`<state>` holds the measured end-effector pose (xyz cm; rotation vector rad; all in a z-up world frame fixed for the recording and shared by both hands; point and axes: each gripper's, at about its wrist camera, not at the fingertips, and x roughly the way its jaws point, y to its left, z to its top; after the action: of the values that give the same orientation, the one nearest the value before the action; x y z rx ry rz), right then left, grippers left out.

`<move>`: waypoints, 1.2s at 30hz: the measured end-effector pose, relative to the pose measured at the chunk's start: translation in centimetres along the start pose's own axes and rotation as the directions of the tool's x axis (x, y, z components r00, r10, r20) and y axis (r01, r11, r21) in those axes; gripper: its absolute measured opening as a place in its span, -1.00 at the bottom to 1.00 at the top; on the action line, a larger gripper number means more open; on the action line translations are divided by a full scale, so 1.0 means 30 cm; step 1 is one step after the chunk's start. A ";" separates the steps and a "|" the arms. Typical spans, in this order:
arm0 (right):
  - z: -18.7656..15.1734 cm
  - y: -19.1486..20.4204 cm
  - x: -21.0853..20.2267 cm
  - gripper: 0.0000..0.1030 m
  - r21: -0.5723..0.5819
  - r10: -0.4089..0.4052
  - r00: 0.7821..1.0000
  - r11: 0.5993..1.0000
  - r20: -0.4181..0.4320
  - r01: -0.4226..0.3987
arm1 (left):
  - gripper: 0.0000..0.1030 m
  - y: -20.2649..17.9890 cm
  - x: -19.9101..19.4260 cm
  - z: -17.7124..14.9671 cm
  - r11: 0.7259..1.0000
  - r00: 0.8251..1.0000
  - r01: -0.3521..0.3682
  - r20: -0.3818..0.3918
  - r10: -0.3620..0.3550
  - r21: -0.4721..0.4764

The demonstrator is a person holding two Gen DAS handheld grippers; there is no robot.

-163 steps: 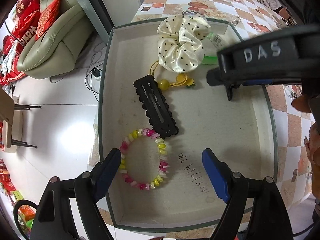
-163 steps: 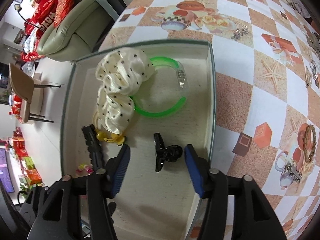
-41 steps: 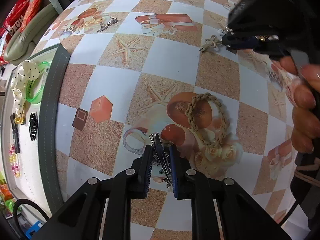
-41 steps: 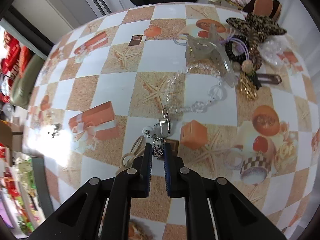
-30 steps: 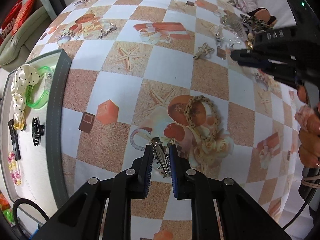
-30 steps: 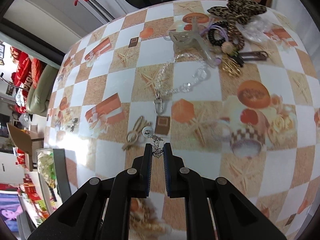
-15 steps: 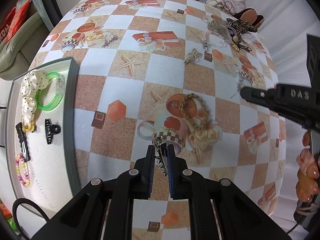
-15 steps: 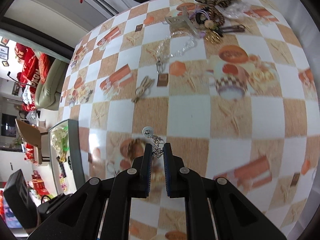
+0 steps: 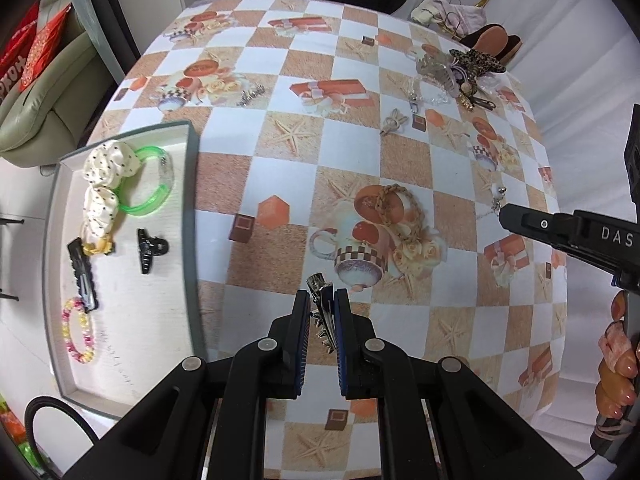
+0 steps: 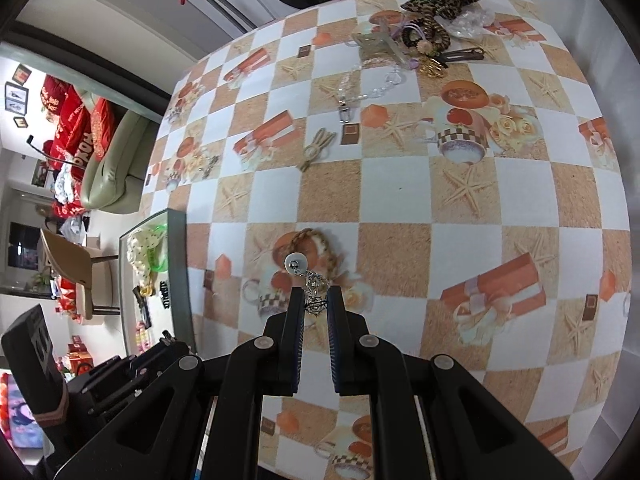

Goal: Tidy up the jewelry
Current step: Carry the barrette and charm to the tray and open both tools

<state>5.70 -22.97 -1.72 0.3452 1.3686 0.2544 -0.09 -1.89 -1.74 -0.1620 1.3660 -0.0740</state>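
My left gripper point(image 9: 321, 294) is shut on a silver toothed hair clip point(image 9: 322, 312), held well above the patterned table. My right gripper point(image 10: 315, 294) is shut on a silver chain earring with a white disc point(image 10: 297, 263); in the left wrist view its tip point(image 9: 505, 214) shows at the right with the earring point(image 9: 498, 196) dangling. The grey tray point(image 9: 191, 216) lies at the table's left end and holds a cream dotted scrunchie point(image 9: 105, 168), a green bangle point(image 9: 154, 196), a black claw clip point(image 9: 149, 249), a black snap clip point(image 9: 83, 276) and a pink-yellow bead bracelet point(image 9: 80, 336).
A braided beige bracelet point(image 9: 394, 210) lies mid-table below both grippers. A pile of hair accessories point(image 10: 428, 40), a clear chain point(image 10: 366, 84) and a small bow-shaped piece point(image 10: 316, 148) sit at the far end. A sofa point(image 10: 116, 168) and chair point(image 10: 76, 272) stand beyond the tray.
Both grippers have risen and pulled back from the table with their pieces held. The tray has come further into both views.
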 end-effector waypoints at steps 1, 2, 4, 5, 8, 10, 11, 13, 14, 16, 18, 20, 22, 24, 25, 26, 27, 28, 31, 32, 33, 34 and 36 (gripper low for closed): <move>-0.009 0.015 -0.006 -0.77 -0.002 0.000 1.000 1.000 0.004 0.000 | -0.69 0.009 -0.012 -0.001 1.000 1.000 0.001 0.005 -0.001 0.008; -0.019 0.032 -0.010 -0.77 -0.004 -0.001 1.000 1.000 0.008 0.001 | -0.69 0.017 -0.020 -0.001 1.000 1.000 0.003 0.010 -0.003 0.015; -0.033 0.059 -0.017 -0.77 -0.003 -0.004 1.000 1.000 0.015 0.004 | -0.69 0.041 -0.040 -0.001 0.999 1.000 0.007 0.019 -0.007 0.034; -0.042 0.072 -0.019 -0.77 0.000 -0.003 1.000 1.000 0.018 0.003 | -0.69 0.051 -0.046 -0.001 0.999 1.000 0.008 0.021 -0.009 0.039; -0.067 0.120 -0.020 -0.77 0.006 -0.005 1.000 1.000 0.028 0.005 | -0.69 0.095 -0.062 -0.007 0.998 1.000 0.015 0.024 -0.017 0.059; -0.083 0.158 -0.018 -0.77 0.009 -0.006 0.999 1.000 0.034 0.006 | -0.69 0.131 -0.072 -0.016 0.998 0.999 0.020 0.024 -0.021 0.068; -0.090 0.177 -0.015 -0.77 0.007 -0.006 0.999 1.000 0.037 0.006 | -0.69 0.154 -0.077 -0.023 0.997 0.999 0.022 0.025 -0.023 0.070; -0.107 0.223 -0.008 -0.77 -0.001 -0.006 0.999 1.000 0.040 0.006 | -0.69 0.191 -0.086 -0.035 0.997 0.999 0.025 0.027 -0.027 0.071; -0.115 0.248 -0.002 -0.77 -0.007 -0.006 0.999 1.000 0.041 0.006 | -0.69 0.210 -0.090 -0.042 0.997 0.999 0.026 0.028 -0.028 0.072; -0.131 0.296 0.011 -0.77 -0.019 -0.005 0.999 1.000 0.039 0.005 | -0.69 0.256 -0.100 -0.061 0.997 0.999 0.025 0.032 -0.027 0.071; -0.146 0.341 0.025 -0.77 -0.024 0.006 0.999 1.000 0.033 -0.005 | -0.69 0.299 -0.107 -0.079 0.998 0.999 0.023 0.032 -0.025 0.063; -0.162 0.394 0.042 -0.77 -0.037 0.015 1.000 0.999 0.027 -0.014 | -0.69 0.350 -0.114 -0.101 0.999 0.999 0.021 0.032 -0.022 0.050; -0.178 0.449 0.062 -0.77 -0.058 0.021 1.000 0.998 0.021 -0.019 | -0.69 0.397 -0.118 -0.122 0.999 0.999 0.017 0.030 -0.018 0.038; -0.194 0.500 0.083 -0.77 -0.079 0.025 1.000 0.997 0.013 -0.024 | -0.69 0.444 -0.119 -0.143 1.000 1.000 0.014 0.025 -0.015 0.026; -0.202 0.528 0.095 -0.77 -0.089 0.028 1.000 0.996 0.008 -0.028 | -0.69 0.467 -0.118 -0.153 1.000 1.000 0.010 0.022 -0.011 0.020; -0.210 0.551 0.107 -0.77 -0.097 0.031 1.000 0.995 0.002 -0.031 | -0.69 0.488 -0.115 -0.163 1.000 1.000 0.007 0.018 -0.008 0.014; -0.222 0.581 0.122 -0.77 -0.108 0.035 0.999 0.994 -0.006 -0.036 | -0.69 0.509 -0.111 -0.173 1.000 1.000 0.005 0.013 -0.005 0.008; -0.231 0.601 0.133 -0.77 -0.115 0.038 0.999 0.993 -0.012 -0.039 | -0.69 0.532 -0.106 -0.185 1.000 1.000 0.002 0.008 -0.002 0.001; -0.262 0.666 0.179 -0.77 -0.140 0.041 0.998 0.989 -0.039 -0.046 | -0.69 0.588 -0.088 -0.215 1.000 1.000 -0.007 -0.011 0.007 -0.012; -0.275 0.687 0.198 -0.77 -0.149 0.040 0.998 0.988 -0.052 -0.047 | -0.69 0.599 -0.084 -0.222 1.000 1.000 -0.009 -0.015 0.009 -0.013; -0.286 0.700 0.214 -0.77 -0.155 0.039 0.997 0.987 -0.063 -0.048 | -0.69 0.613 -0.077 -0.231 1.000 1.000 -0.012 -0.021 0.012 -0.017; -0.296 0.712 0.229 -0.77 -0.160 0.038 0.997 0.986 -0.074 -0.049 | -0.69 0.628 -0.068 -0.240 1.000 1.000 -0.016 -0.027 0.015 -0.019; -0.318 0.735 0.263 -0.77 -0.171 0.031 0.995 0.984 -0.098 -0.048 | -0.69 0.652 -0.052 -0.254 1.000 0.999 -0.022 -0.038 0.022 -0.021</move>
<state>-1.70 1.21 -1.95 0.2174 1.4233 0.4244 -8.68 17.08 -4.81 -0.1644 1.4062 -0.0441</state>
